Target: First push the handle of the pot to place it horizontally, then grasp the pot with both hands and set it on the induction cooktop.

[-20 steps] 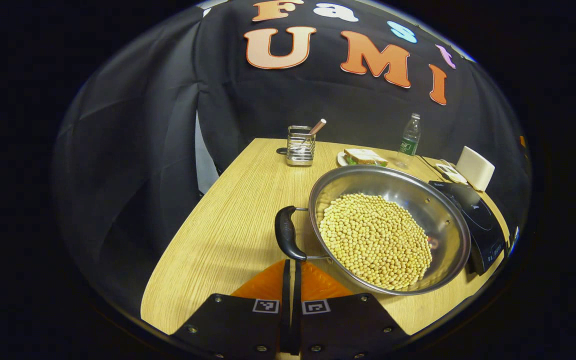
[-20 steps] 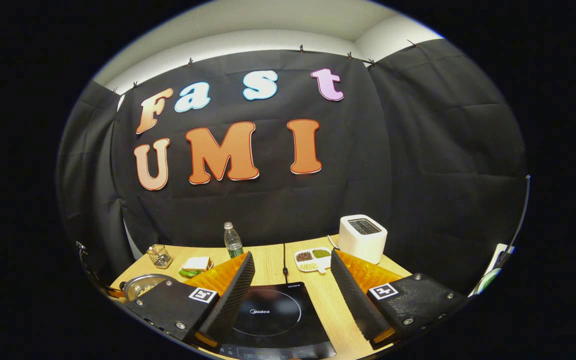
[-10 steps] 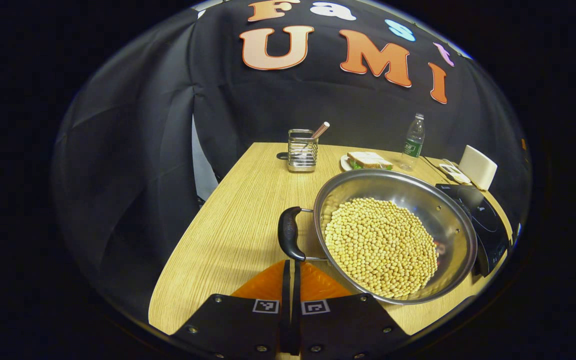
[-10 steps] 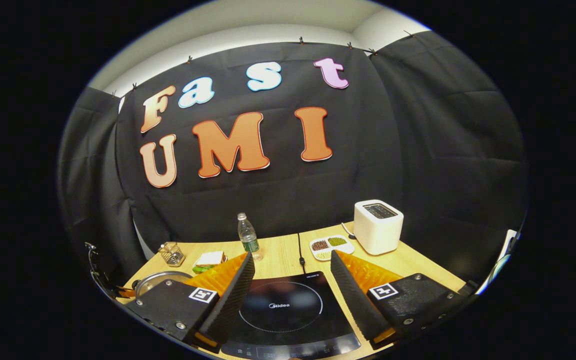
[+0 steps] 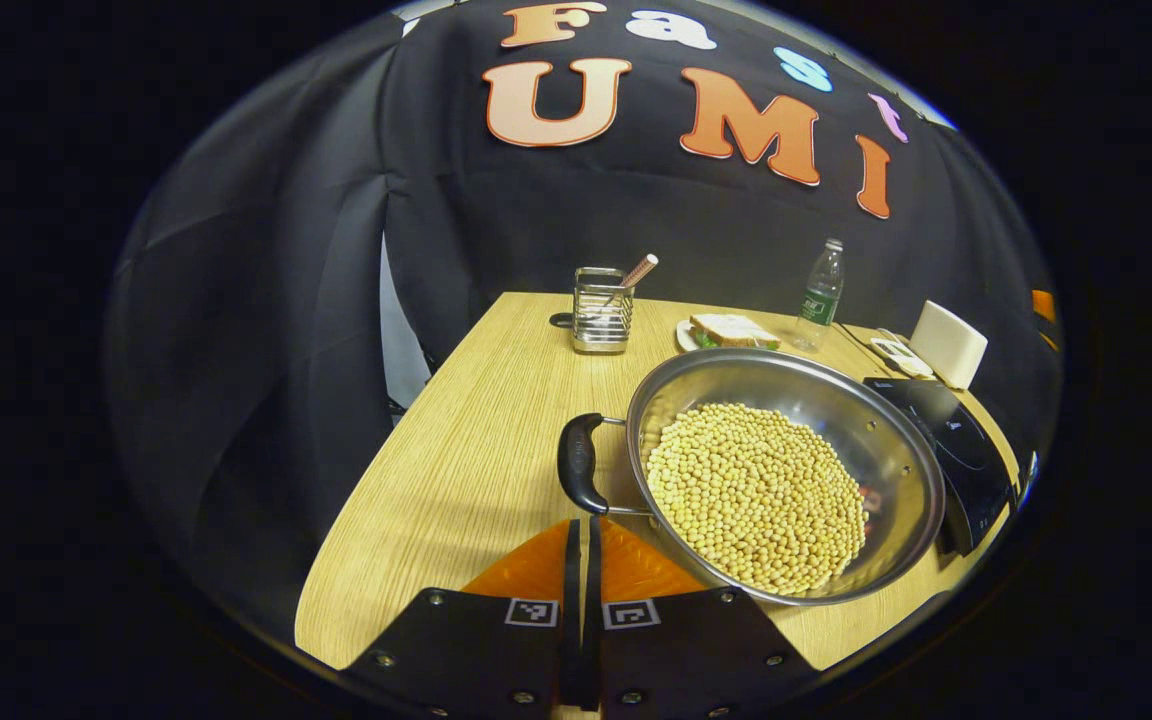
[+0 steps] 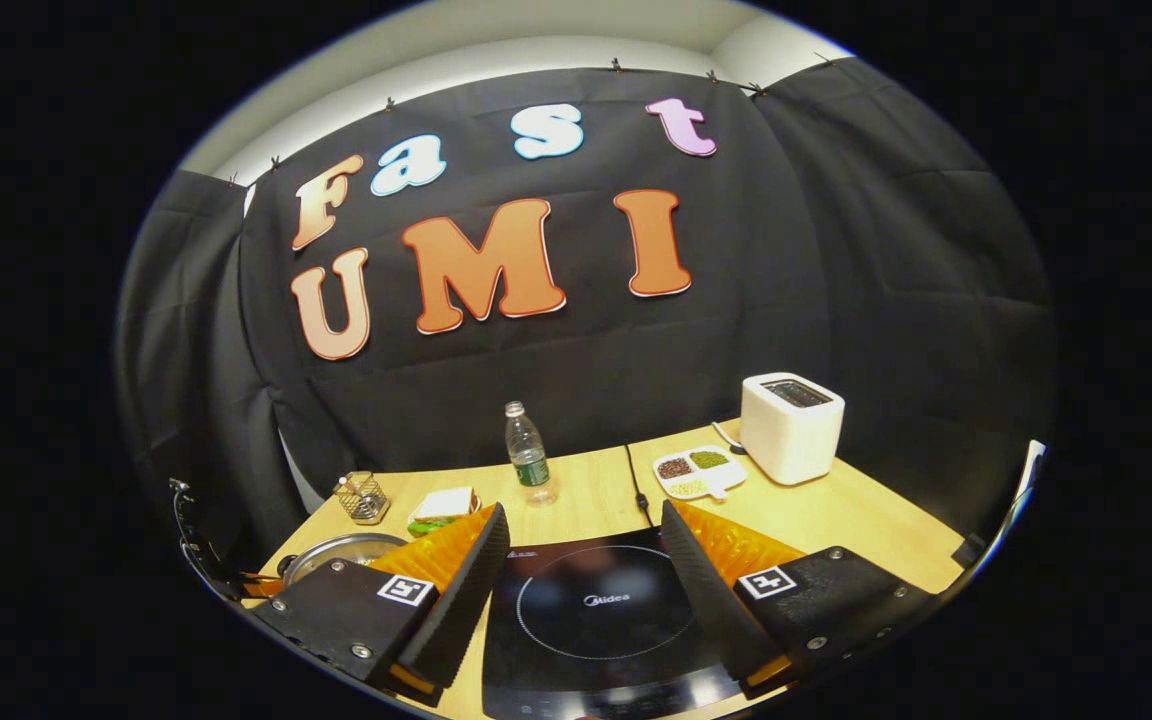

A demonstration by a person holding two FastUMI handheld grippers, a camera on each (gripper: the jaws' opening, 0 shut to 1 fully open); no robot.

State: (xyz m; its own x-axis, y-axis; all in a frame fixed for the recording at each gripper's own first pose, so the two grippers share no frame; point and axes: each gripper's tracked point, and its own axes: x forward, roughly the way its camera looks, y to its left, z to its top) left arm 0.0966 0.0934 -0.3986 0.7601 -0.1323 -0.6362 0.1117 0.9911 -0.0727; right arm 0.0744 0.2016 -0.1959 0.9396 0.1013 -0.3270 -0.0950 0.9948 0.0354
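Note:
A steel pot point(image 5: 866, 420) full of yellow beans sits on the wooden table point(image 5: 466, 450). Its black side handle point(image 5: 576, 463) points left in the left gripper view. My left gripper point(image 5: 583, 522) is shut with nothing in it, and its tips are right at the near end of that handle; I cannot tell if they touch. The black induction cooktop point(image 5: 956, 450) lies just right of the pot. In the right gripper view my right gripper point(image 6: 584, 510) stands open above the cooktop point(image 6: 601, 610), with the pot point(image 6: 341, 550) low at the left.
At the back of the table are a wire utensil holder point(image 5: 601, 310), a sandwich on a plate point(image 5: 731, 330), a water bottle point(image 6: 528, 465), a divided snack tray point(image 6: 698, 472) and a white toaster point(image 6: 791, 425). A cable point(image 6: 636, 480) runs back from the cooktop.
The right gripper view has tipped down and swung, so the cooktop shows larger between the open fingers. The left gripper stays shut by the handle, shifting only slightly.

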